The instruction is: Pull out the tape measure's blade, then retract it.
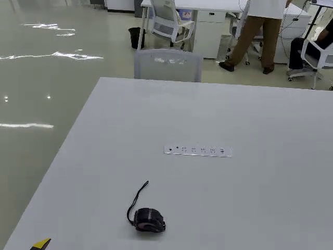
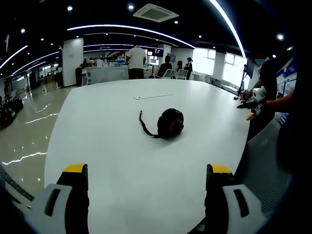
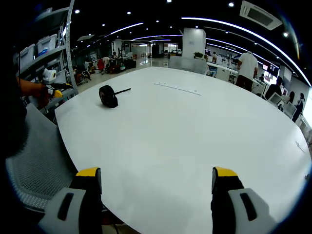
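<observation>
The tape (image 1: 150,220) lies on the white worktop (image 1: 234,198) near its front edge, well left of the middle, with nothing touching it. Its dark case rests on one side and its black strap (image 1: 138,195) trails away from the case towards the far side. Further back, a flat white socket strip (image 1: 197,151) lies across the worktop, well apart from the tape. A grey chair (image 1: 167,65) stands at the far edge.

The left gripper (image 2: 147,168) hovers over the near edge and faces the tape. Its jaws are spread wide and hold nothing. The right gripper (image 3: 156,171) sits off to the side, well apart from the tape, its jaws likewise spread and empty.
</observation>
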`<state>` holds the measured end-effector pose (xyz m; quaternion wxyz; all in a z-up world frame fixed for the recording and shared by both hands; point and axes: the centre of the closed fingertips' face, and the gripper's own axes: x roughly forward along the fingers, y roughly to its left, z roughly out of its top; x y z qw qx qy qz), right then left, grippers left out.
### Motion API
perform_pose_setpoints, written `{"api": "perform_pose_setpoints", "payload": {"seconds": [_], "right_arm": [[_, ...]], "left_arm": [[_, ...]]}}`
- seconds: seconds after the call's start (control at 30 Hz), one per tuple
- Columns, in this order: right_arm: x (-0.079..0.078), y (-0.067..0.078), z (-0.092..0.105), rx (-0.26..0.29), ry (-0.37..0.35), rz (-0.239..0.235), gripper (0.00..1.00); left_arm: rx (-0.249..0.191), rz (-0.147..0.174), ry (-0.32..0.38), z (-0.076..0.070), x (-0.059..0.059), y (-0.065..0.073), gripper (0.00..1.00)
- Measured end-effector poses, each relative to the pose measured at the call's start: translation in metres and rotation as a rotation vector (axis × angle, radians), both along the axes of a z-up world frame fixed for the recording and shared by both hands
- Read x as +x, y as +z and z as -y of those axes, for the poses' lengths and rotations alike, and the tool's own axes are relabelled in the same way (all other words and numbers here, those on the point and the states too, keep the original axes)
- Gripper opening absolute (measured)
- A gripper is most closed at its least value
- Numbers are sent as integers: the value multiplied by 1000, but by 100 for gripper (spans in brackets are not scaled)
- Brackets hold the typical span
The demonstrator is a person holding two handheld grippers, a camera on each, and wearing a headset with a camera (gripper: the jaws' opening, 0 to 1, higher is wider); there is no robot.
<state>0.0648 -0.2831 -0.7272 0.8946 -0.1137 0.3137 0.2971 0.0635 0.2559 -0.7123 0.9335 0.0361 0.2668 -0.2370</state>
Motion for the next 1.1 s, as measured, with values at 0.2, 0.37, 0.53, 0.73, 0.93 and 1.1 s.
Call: {"api": "perform_pose_setpoints", "payload": {"seconds": [0.2,0.37,0.53,0.73,0.93,1.1], "right_arm": [[4,-1,-7,-7,24,4,98],[10,3,-17,-14,40,13,100],[16,6,-26,-9,62,17,100],[22,3,-33,-23,90,17,100],[26,1,-46,-24,114,16,100],[26,-4,-53,-49,149,5,100]], "left_arm": [[6,2,-16,-1,7,0,99],[15,3,-42,-1,17,-3,99],[17,7,-55,4,23,0,99],[27,7,-74,13,31,7,99],[22,6,-84,19,38,8,99],[28,6,-104,27,41,10,99]]}}
